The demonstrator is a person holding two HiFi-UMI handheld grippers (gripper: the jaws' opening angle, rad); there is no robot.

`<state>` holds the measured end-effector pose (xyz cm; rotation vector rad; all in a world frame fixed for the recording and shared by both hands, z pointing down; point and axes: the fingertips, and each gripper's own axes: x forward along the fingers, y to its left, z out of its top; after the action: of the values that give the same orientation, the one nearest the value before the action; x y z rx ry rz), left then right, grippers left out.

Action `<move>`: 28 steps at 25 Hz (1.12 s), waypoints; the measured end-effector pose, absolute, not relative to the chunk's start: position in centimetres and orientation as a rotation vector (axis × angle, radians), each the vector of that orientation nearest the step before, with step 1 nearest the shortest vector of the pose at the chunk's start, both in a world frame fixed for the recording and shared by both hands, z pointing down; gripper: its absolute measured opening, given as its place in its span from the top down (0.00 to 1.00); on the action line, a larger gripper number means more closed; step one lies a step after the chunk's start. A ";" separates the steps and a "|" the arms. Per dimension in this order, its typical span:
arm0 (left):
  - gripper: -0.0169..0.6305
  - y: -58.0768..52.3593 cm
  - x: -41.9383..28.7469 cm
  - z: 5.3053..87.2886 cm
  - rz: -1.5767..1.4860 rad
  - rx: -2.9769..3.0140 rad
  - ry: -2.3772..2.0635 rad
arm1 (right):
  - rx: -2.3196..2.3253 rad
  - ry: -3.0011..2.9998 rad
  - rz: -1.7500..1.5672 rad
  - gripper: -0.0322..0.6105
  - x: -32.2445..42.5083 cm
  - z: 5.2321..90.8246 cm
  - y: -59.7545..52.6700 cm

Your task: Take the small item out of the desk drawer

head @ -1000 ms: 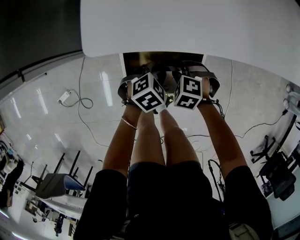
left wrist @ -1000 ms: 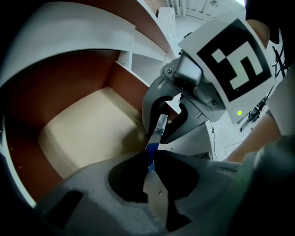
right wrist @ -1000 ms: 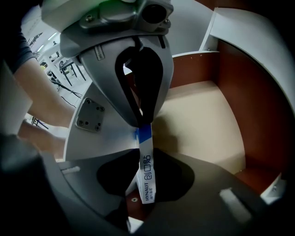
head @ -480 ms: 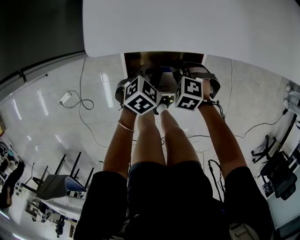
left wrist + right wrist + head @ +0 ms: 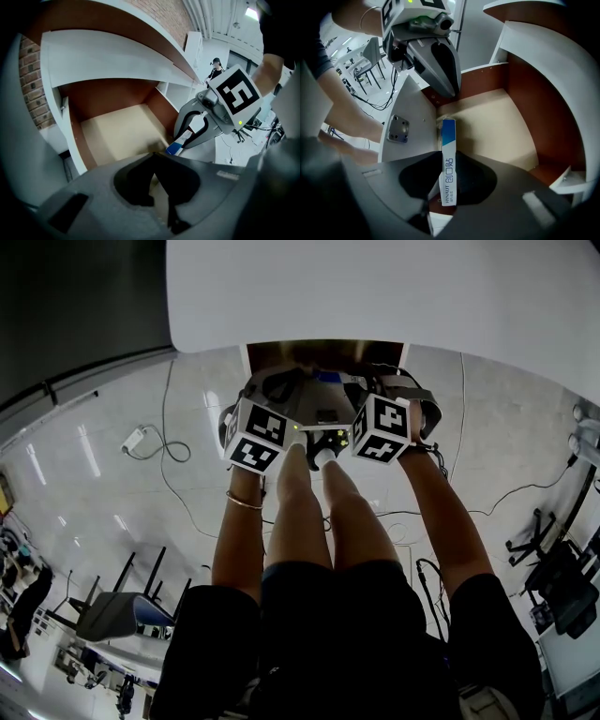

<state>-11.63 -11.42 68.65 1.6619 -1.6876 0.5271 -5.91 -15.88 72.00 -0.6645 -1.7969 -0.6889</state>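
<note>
Head view: white bench (image 5: pixel 375 287) across the top, with the open drawer (image 5: pixel 281 352) just under its edge. Both tongs reach into the drawer mouth side by side. Left tongs (image 5: pixel 281 385) are on the left with their marker cube (image 5: pixel 253 435) tilted. Right tongs (image 5: pixel 370 390) are on the right, cube (image 5: pixel 382 427) facing up. The person's legs (image 5: pixel 319 512) are below, over a glossy floor (image 5: pixel 141 493) with cables. The small box can't be made out clearly here.

Left gripper view: left tongs (image 5: pixel 154 157) are pinched together, nothing between them. Beyond them is the drawer's beige bottom (image 5: pixel 117 131) with brown walls, and the white bench edge (image 5: pixel 117 61) arches above. At right, the right tongs (image 5: pixel 187 138) point down at the drawer's near corner, with the blue-and-white box (image 5: pixel 177 146) at their tips.

Right gripper view: right tongs (image 5: pixel 450 180) clamp the small box (image 5: pixel 448 154), having just closed a little onto it. The box is long and thin, white with a blue end, and stands edge-on between the jaws. Its blue end reaches toward the drawer's front inside corner, above the beige bottom (image 5: pixel 497 122). The white drawer front (image 5: pixel 412 108) carries a metal plate (image 5: pixel 398 129) to the left of the box. Left tongs (image 5: pixel 451 89) hang just past the box, tips together and empty.
</note>
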 end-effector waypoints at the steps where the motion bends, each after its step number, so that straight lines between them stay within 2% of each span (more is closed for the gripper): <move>1: 0.97 -11.3 -11.8 68.2 0.519 1.651 -1.700 | -0.658 -1.805 -0.683 0.79 -5.9 71.7 -15.9; 28: 0.97 -10.3 -11.4 59.1 0.435 1.613 -1.876 | -0.454 -2.046 -0.525 0.79 -5.3 63.3 -16.6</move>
<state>-11.41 -10.25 59.06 1.6127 -1.8757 0.4349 -5.31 -16.61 63.32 -0.4543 -2.0455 -0.5247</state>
